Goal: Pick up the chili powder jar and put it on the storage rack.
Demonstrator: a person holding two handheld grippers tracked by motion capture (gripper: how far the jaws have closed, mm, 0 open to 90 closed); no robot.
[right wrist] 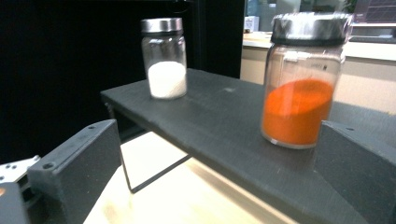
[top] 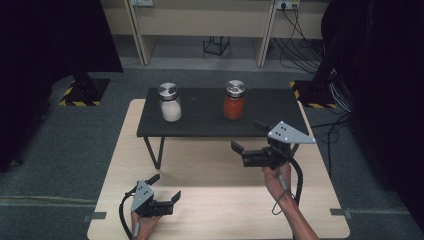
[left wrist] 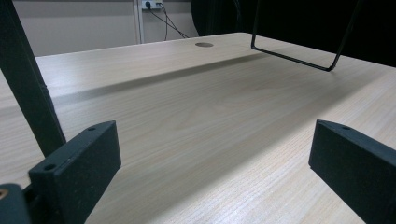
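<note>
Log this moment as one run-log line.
right hand-held gripper: open, raised, near orange jar | left hand-held gripper: open, low over table | white jar: upright on black shelf

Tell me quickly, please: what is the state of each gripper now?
Left gripper: open, holding nothing, low over the wooden table.
Right gripper: open, holding nothing, raised near the orange jar.

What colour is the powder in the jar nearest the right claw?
Orange. The jar shows it best in the right gripper view.
</note>
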